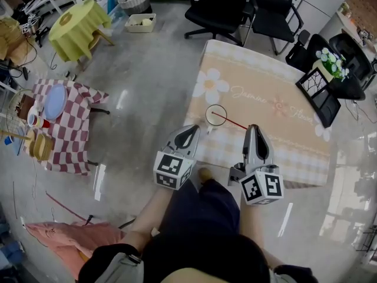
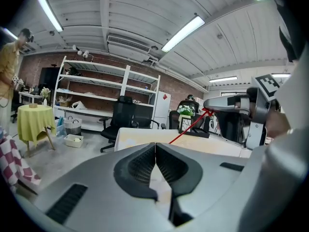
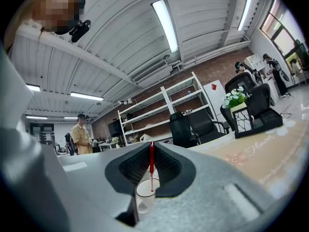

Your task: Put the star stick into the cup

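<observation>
The right hand-held gripper (image 3: 151, 151) is clenched on the star stick (image 3: 151, 170), its pads pinching one end of the thin red rod. The rest of the rod runs forward, close to level. In the head view it crosses from the jaw tips to the cup (image 1: 215, 115), and its far end lies within the ring of the rim. Whether that end has dipped below the rim or only hangs over the mouth cannot be told, and no star shape can be made out on it.

The main hazard is probably the shallow angle. If the stick were let go this flat, most of its length would lie outside the cup, so it could tip out or lever the cup over. Raising the held end first would avoid that.

The grip at the very end is a second hazard, since a slight brush against the rim could swing the rod between the pads or push the cup.

The cup looks light. It stands on the table (image 1: 283, 128) near the edge closest to the left hand-held gripper (image 2: 155, 146), so a sideways shove might slide it off. That gripper's jaws are together with nothing between them, and it sits beside the table without touching the cup, so nothing steadies the cup.
</observation>
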